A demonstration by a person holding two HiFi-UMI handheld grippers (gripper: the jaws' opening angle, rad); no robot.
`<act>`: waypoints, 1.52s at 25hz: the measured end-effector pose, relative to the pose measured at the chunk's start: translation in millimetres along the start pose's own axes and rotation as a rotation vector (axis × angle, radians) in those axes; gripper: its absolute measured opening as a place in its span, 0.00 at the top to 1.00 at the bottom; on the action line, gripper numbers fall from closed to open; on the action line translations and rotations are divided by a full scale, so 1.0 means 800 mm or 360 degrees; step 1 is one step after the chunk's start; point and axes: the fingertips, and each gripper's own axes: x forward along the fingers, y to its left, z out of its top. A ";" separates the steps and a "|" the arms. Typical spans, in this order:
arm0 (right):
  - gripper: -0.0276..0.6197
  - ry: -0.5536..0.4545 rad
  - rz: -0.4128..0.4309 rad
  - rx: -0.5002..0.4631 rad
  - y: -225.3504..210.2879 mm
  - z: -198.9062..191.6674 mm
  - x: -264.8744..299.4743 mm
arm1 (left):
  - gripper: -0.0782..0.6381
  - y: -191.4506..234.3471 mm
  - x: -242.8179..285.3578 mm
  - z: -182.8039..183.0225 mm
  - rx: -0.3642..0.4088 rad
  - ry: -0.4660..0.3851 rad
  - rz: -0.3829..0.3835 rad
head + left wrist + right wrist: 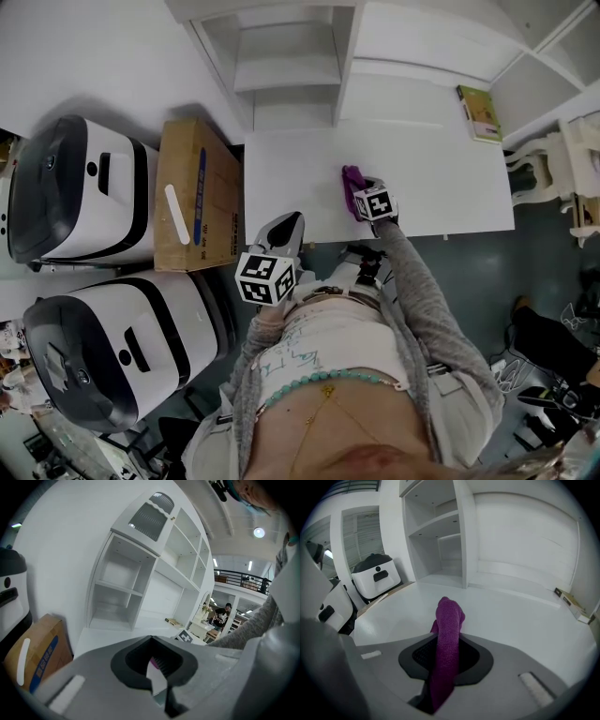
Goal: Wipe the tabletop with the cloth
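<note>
The purple cloth (pixel 449 620) is clamped in the right claw (pixel 446 663) and held low on the desk (pixel 441 169) near its front edge for wiping. The left claw (pixel 158 672) is held closed and empty, clear of it.

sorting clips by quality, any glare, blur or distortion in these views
Head view: even light, no glare on the tabletop, edges bowed. Left gripper view: heavy fisheye, black corners, lamp blown out. Right gripper view: same black corners, shelves curved, cloth sharp.
</note>
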 end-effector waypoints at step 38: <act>0.82 0.0006 0.0131 -0.0181 0.167 0.057 0.064 | 0.89 0.104 -0.111 -0.032 -0.0106 0.0009 0.0148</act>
